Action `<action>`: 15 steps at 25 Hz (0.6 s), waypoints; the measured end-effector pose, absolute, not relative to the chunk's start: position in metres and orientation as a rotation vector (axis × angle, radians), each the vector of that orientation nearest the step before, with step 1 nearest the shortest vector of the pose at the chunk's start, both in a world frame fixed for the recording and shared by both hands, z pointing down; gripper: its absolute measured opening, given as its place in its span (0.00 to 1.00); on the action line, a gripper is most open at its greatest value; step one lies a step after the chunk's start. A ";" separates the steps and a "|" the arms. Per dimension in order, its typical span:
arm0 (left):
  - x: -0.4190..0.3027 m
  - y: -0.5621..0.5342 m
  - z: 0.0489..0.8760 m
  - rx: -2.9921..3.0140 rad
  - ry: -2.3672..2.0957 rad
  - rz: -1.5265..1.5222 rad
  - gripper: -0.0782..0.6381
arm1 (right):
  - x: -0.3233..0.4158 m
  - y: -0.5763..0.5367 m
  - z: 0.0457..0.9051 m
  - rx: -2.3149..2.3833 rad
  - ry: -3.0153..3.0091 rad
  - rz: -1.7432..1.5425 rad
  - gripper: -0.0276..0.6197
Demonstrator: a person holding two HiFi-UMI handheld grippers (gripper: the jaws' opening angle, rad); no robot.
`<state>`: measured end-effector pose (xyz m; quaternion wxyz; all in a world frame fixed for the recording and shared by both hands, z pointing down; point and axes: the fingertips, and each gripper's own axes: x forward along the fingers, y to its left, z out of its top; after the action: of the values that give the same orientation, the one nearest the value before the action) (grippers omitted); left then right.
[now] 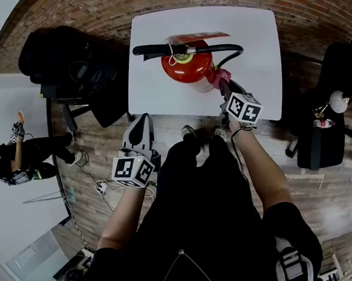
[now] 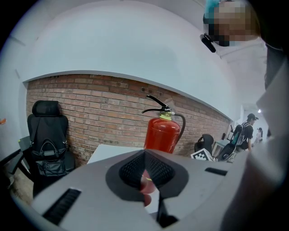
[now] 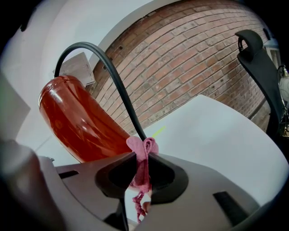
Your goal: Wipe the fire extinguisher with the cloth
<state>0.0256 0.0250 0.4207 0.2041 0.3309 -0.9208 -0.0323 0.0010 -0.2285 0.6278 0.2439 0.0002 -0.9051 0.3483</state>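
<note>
Right gripper (image 3: 141, 163), fingers pinching cloth (image 1: 216, 77), sits by the fire extinguisher (image 1: 185, 68) hose (image 3: 119, 90); left gripper (image 1: 143, 121), fingers closed, hangs off the table (image 1: 256, 46).

Glossy fire ext. (image 3: 76, 122) — soft pink cloth (image 3: 143, 148)

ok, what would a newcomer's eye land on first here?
The red fire extinguisher stands upright in the middle of the white table, with a brick wall behind it. The right tongs are shut on a pink cloth right at the cylinder's side, by the black hose. The left tongs hang back at the table's near edge, shut and empty.
</note>
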 end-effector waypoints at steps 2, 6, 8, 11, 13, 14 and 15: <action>0.027 0.027 0.422 0.920 -2.567 -0.089 0.15 | 0.001 -0.229 0.632 0.008 -2.464 0.946 0.18; 0.028 0.030 0.423 0.916 -2.564 -0.087 0.15 | 0.002 -0.227 0.644 0.012 -2.446 0.916 0.18; 0.028 0.030 0.423 0.916 -2.565 -0.084 0.15 | 0.003 -0.226 0.651 0.014 -2.437 0.908 0.18; 0.029 0.032 0.424 0.916 -2.565 -0.082 0.15 | 0.001 -0.226 0.657 0.006 -2.444 0.902 0.18; 0.030 0.033 0.425 0.914 -2.563 -0.082 0.15 | 0.000 -0.226 0.661 0.007 -2.439 0.901 0.18; 0.030 0.034 0.426 0.912 -2.562 -0.083 0.15 | -0.002 -0.226 0.663 0.001 -2.437 0.897 0.18; 0.031 0.034 0.427 0.910 -2.561 -0.084 0.15 | -0.003 -0.226 0.665 -0.007 -2.437 0.889 0.18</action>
<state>0.0309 0.0341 0.4269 0.2095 0.3273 -0.9209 -0.0303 -0.0027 -0.2259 0.6654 0.2704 -0.0027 -0.9044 0.3301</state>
